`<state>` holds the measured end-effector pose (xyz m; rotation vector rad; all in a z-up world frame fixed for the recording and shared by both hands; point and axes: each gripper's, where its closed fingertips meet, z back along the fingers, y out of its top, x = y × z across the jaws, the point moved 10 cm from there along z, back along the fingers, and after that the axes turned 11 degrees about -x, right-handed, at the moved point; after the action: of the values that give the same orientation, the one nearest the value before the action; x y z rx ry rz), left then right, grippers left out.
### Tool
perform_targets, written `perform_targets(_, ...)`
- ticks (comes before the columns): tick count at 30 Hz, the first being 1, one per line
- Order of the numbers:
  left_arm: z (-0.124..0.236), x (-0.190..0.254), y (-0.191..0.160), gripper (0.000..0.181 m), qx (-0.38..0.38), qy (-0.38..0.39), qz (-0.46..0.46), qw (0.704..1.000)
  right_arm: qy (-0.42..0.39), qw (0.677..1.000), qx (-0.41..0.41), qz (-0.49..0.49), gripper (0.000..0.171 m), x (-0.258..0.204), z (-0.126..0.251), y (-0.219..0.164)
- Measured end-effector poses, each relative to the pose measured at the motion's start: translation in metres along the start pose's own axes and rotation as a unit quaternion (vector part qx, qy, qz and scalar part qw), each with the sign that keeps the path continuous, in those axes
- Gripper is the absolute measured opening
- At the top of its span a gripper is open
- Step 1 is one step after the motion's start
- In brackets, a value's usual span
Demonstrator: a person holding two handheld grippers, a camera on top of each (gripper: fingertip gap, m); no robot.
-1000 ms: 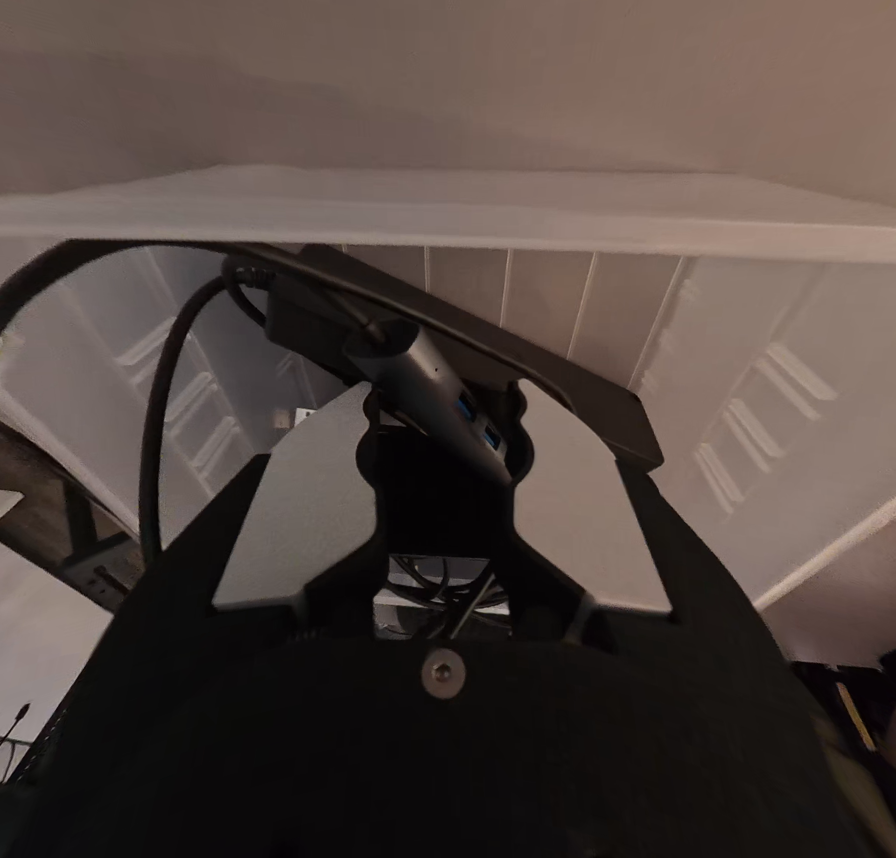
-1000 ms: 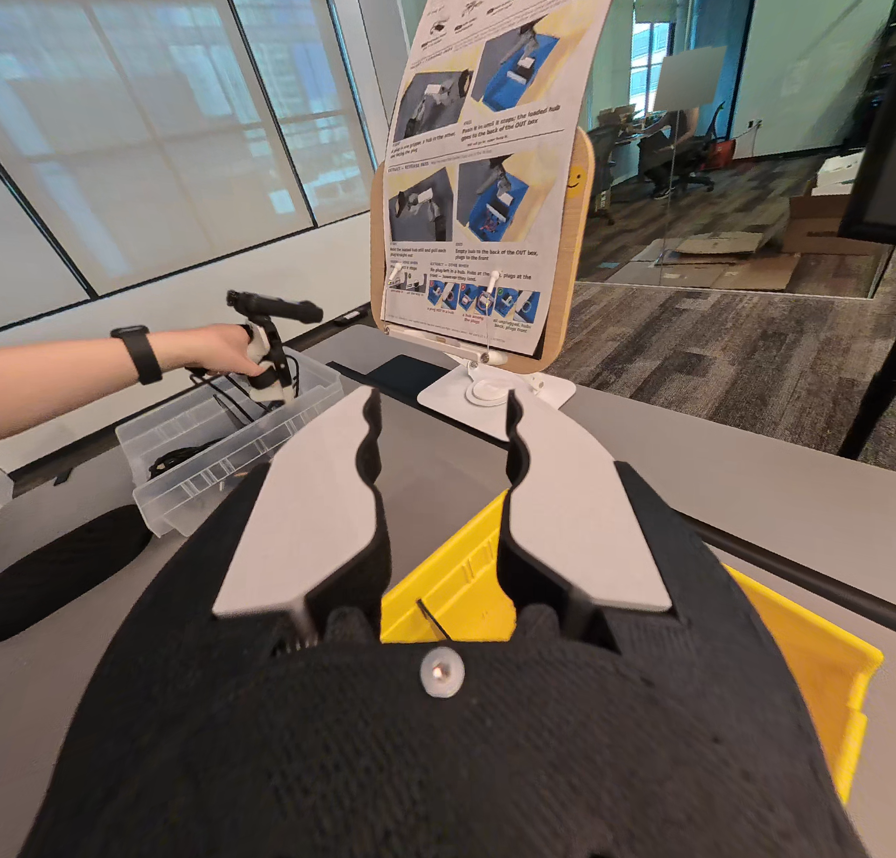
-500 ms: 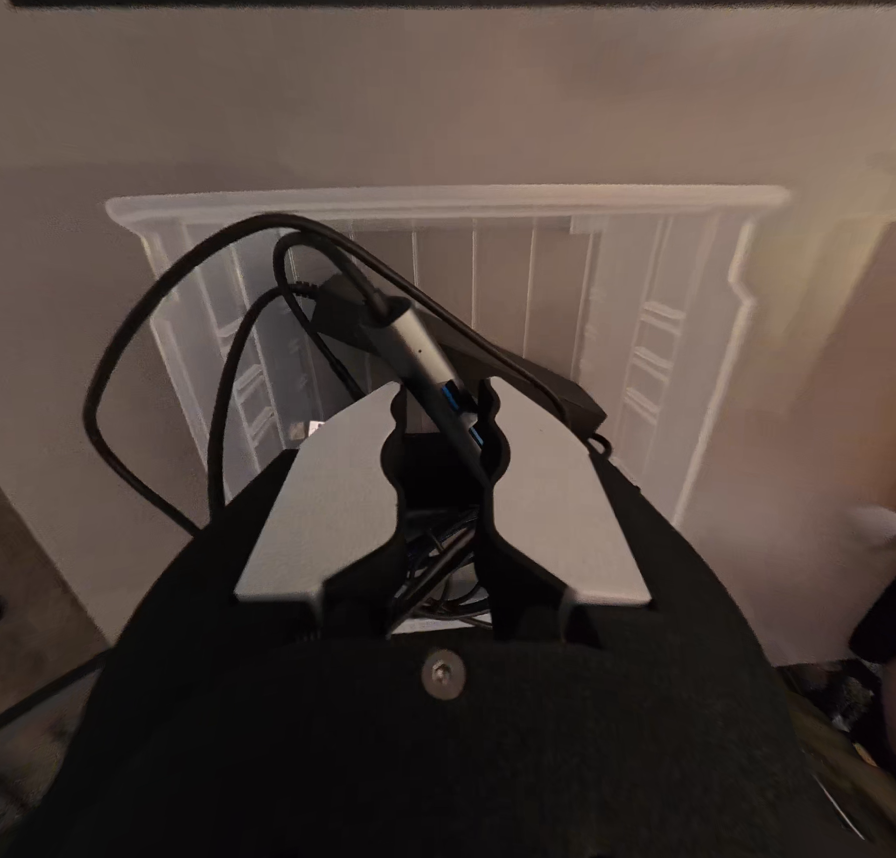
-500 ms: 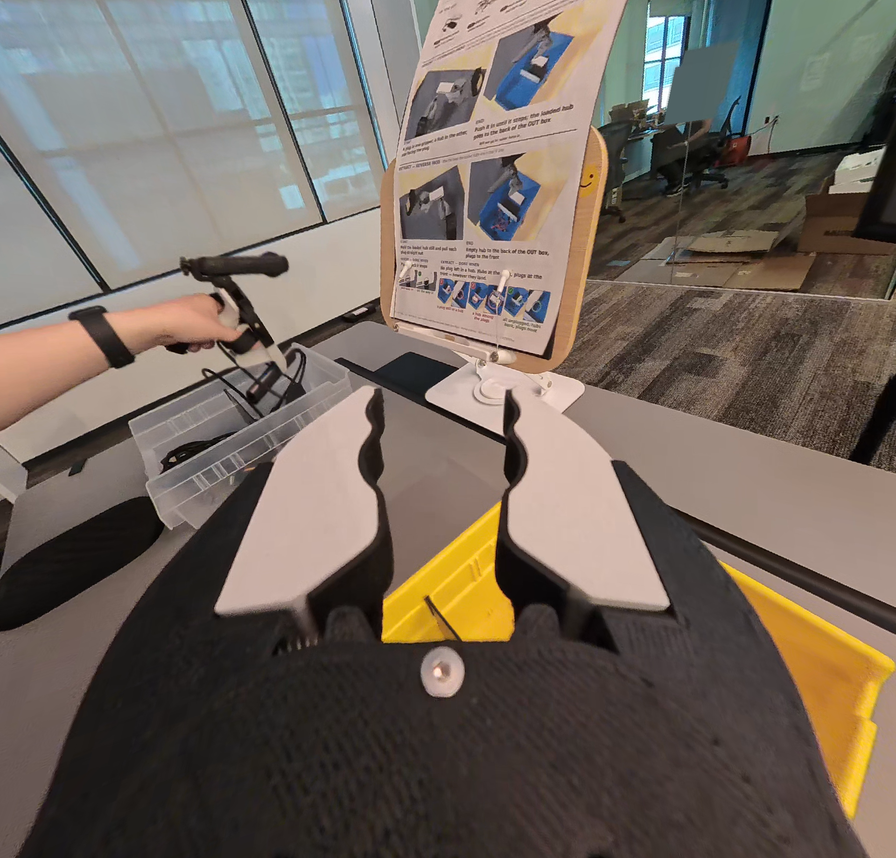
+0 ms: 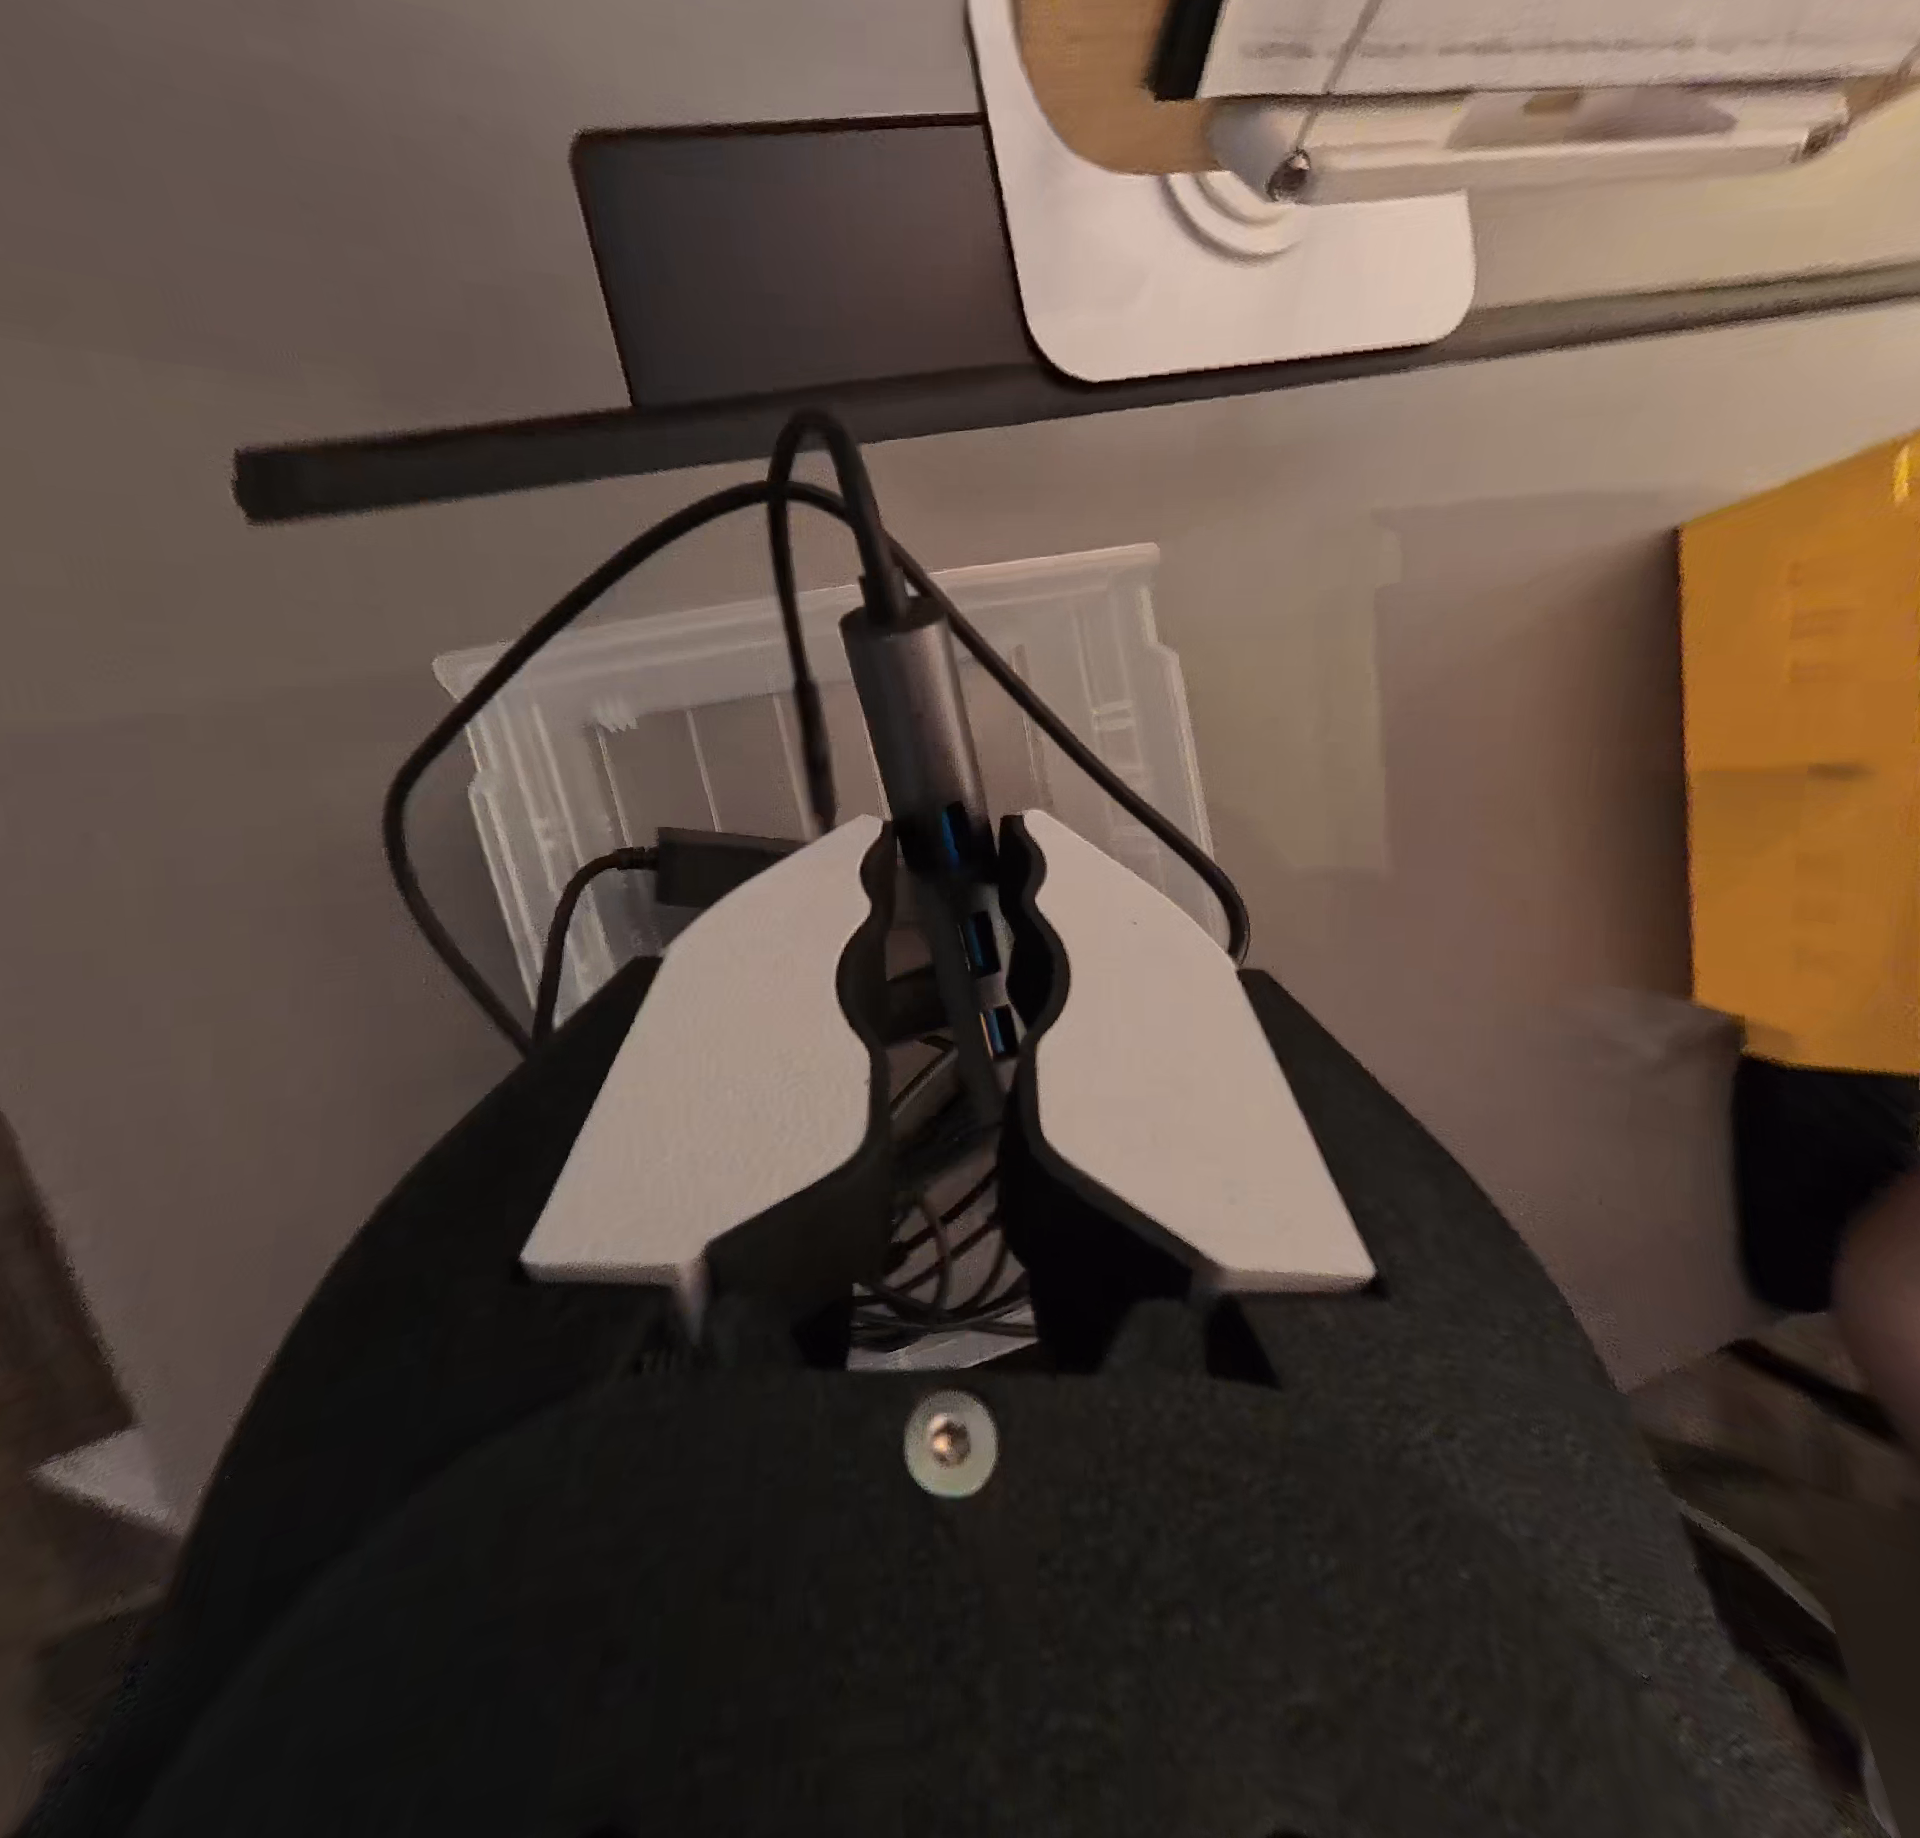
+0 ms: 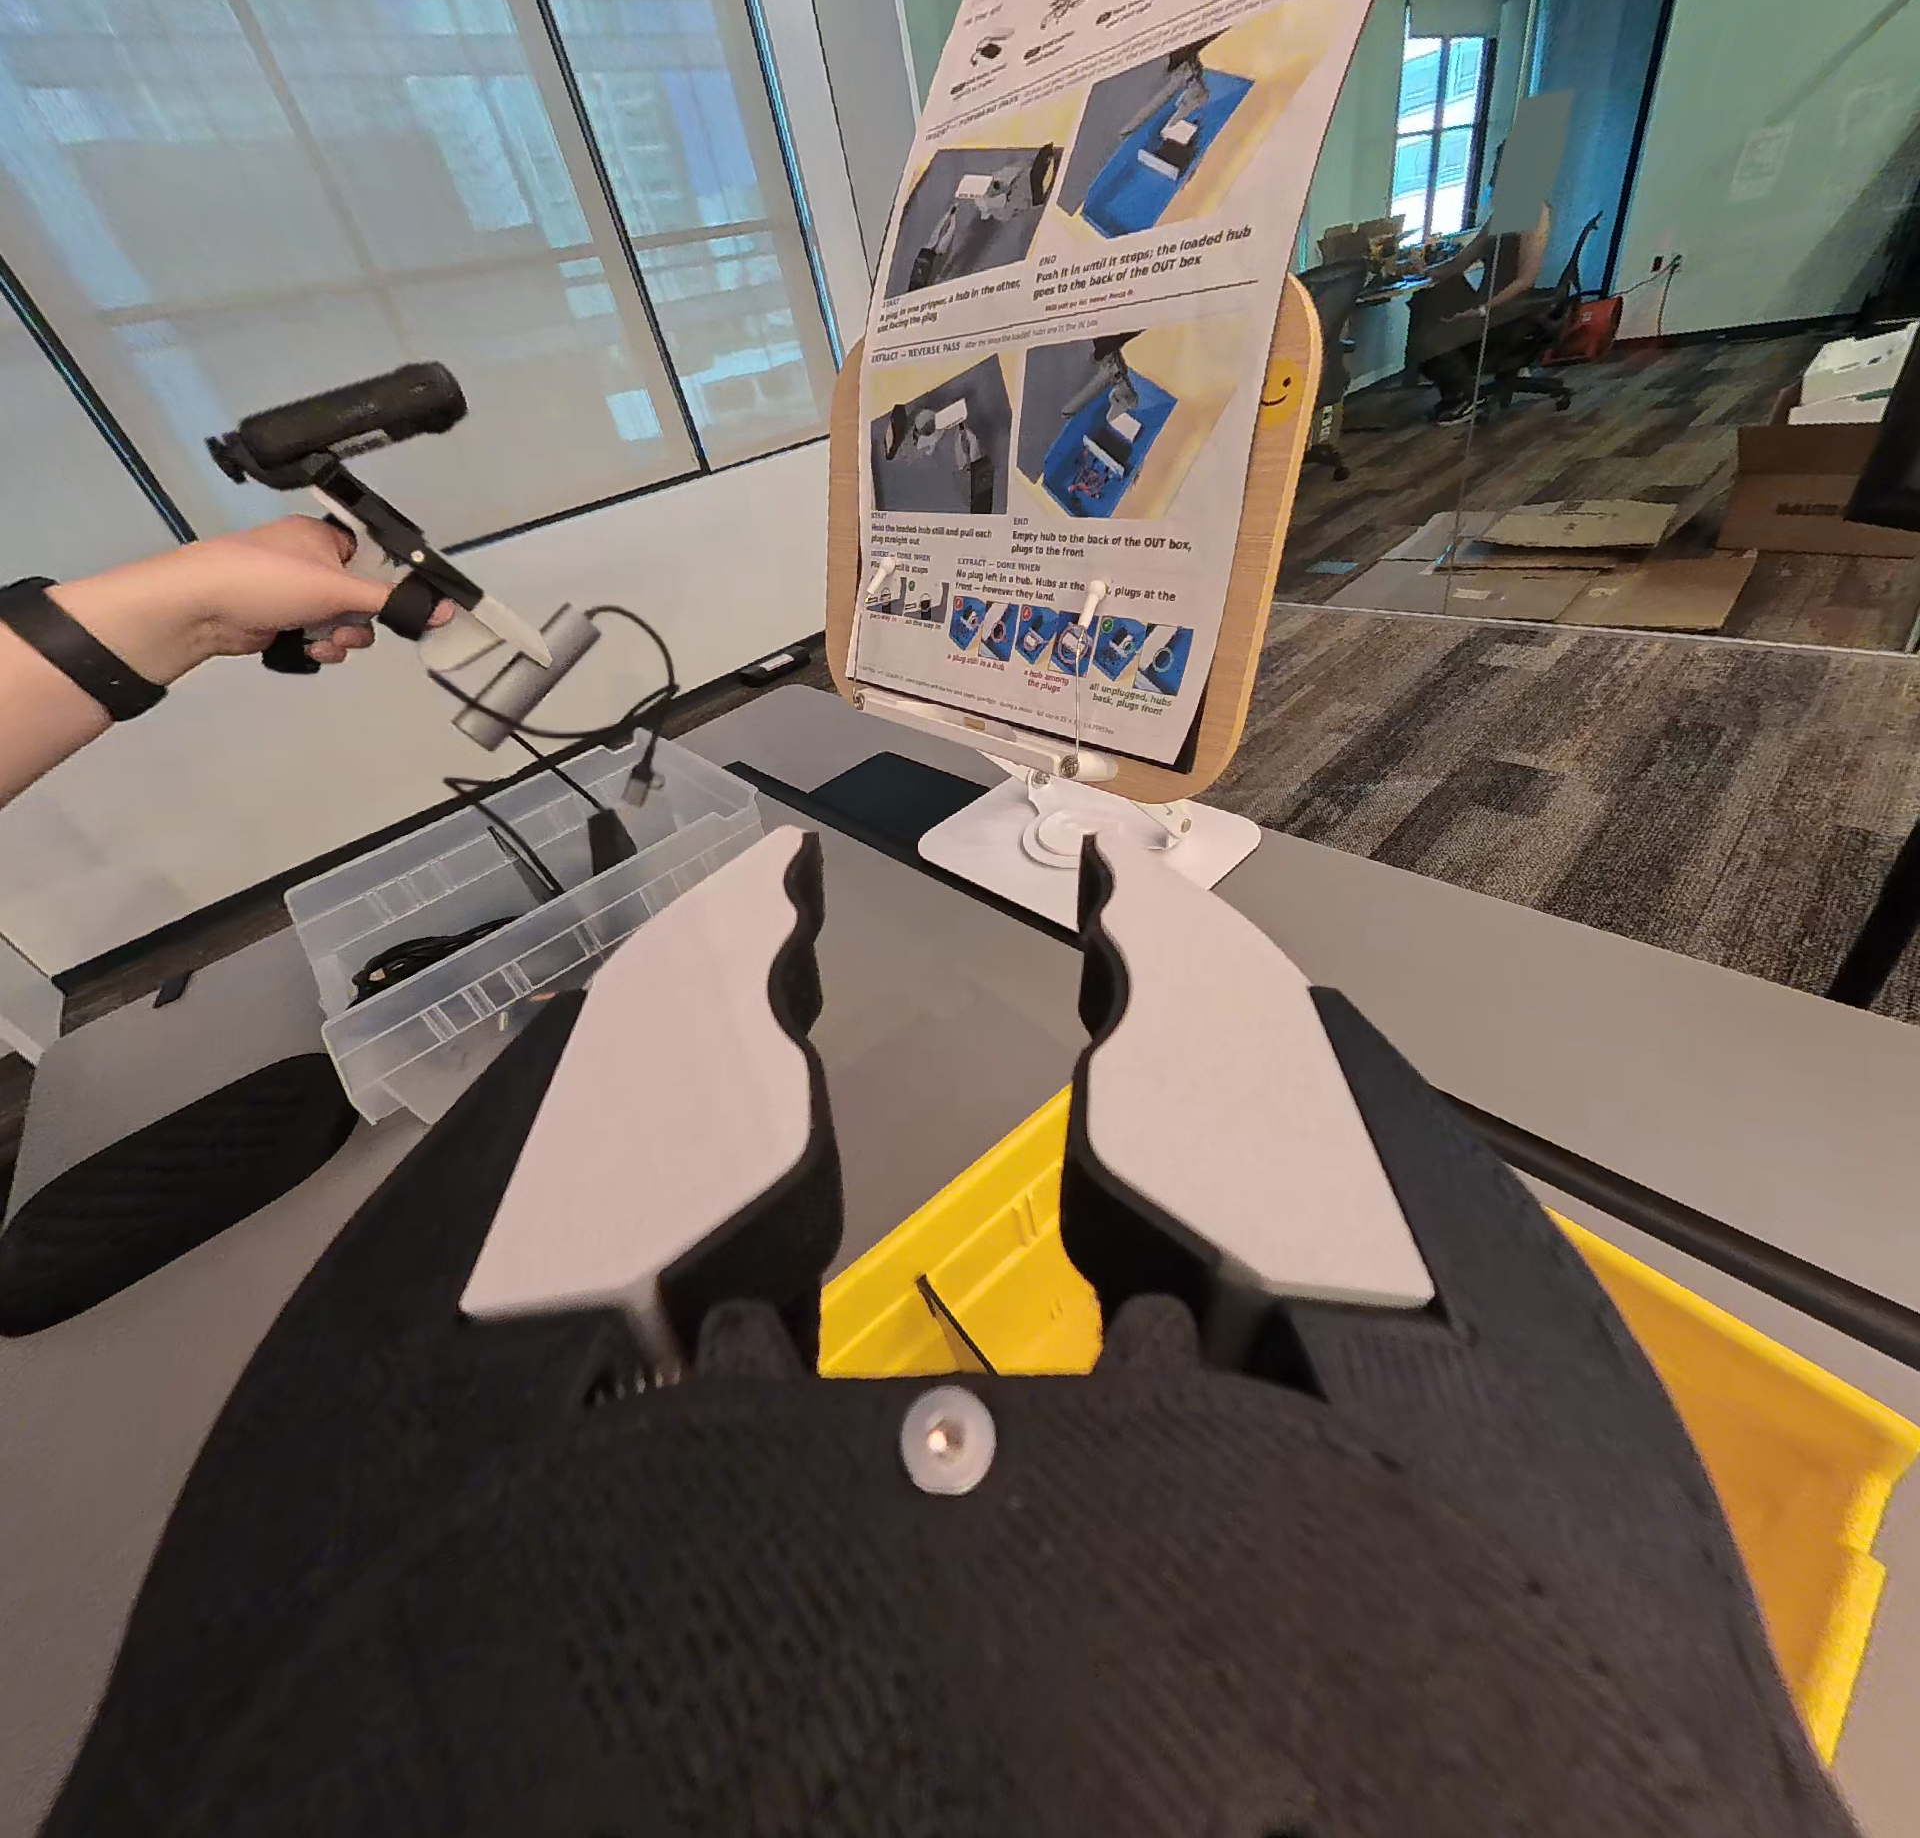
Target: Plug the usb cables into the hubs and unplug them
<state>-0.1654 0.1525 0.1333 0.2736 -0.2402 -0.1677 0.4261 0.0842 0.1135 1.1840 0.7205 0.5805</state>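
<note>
My left gripper [image 5: 943,832] is shut on a grey USB hub [image 5: 914,718] with blue ports and holds it in the air above the clear plastic bin [image 5: 1153,645]. The hub's black cable [image 5: 831,458] loops down toward the bin. In the right wrist view the left gripper [image 6: 520,645] shows at the left, in a person's hand, holding the hub [image 6: 530,676] over the clear bin [image 6: 436,978], with a cable and plug [image 6: 639,780] hanging from it. My right gripper [image 6: 940,853] is open and empty over the grey table, above the yellow bin [image 6: 1714,1425].
A wooden stand with an instruction sheet [image 6: 1091,386] sits on a white base [image 6: 1205,843] at the back of the table. Several black cables lie in the clear bin. A black pad [image 6: 156,1165] lies at the left. The yellow bin also shows in the left wrist view [image 5: 1808,749]. The grippers' ends are close to 50 cm from one another.
My left gripper closed on the hub and lifted it up out of the clear bin, its cable trailing. My right gripper stayed open and almost still.
</note>
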Motion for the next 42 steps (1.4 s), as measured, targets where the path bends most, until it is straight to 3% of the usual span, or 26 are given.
perform_targets(8,0.011,0.034,0.003,0.016,0.040,0.103,-0.184,0.977,0.002,1.000,0.001,-0.006,0.048,0.003,0.000,-0.001)
perform_targets(12,0.018,0.042,-0.002,0.016,0.115,0.178,-0.271,0.939,0.001,1.000,-0.002,-0.002,0.048,0.002,-0.001,-0.001)
perform_targets(17,0.034,0.044,-0.008,0.016,0.149,0.136,-0.275,0.940,0.001,1.000,-0.005,-0.003,0.048,0.003,-0.003,-0.002)
perform_targets(20,0.049,0.055,-0.016,0.016,0.149,0.150,-0.296,0.931,-0.001,1.000,-0.009,-0.004,0.048,0.004,-0.004,-0.003)
perform_targets(25,0.066,0.101,-0.035,0.015,0.168,0.094,-0.324,0.926,0.000,1.000,-0.008,-0.003,0.048,0.003,-0.005,-0.002)
perform_targets(28,0.047,0.146,-0.050,0.016,0.146,0.101,-0.362,0.915,-0.001,1.000,-0.010,0.002,0.048,0.000,-0.005,-0.001)
perform_targets(34,-0.026,0.207,-0.067,0.015,0.125,0.086,-0.399,0.904,-0.001,1.000,0.004,0.016,0.048,-0.008,0.005,0.005)
perform_targets(42,-0.127,0.255,-0.086,0.016,0.112,0.213,-0.458,0.856,-0.003,1.000,0.024,0.020,0.048,-0.010,0.018,0.009)
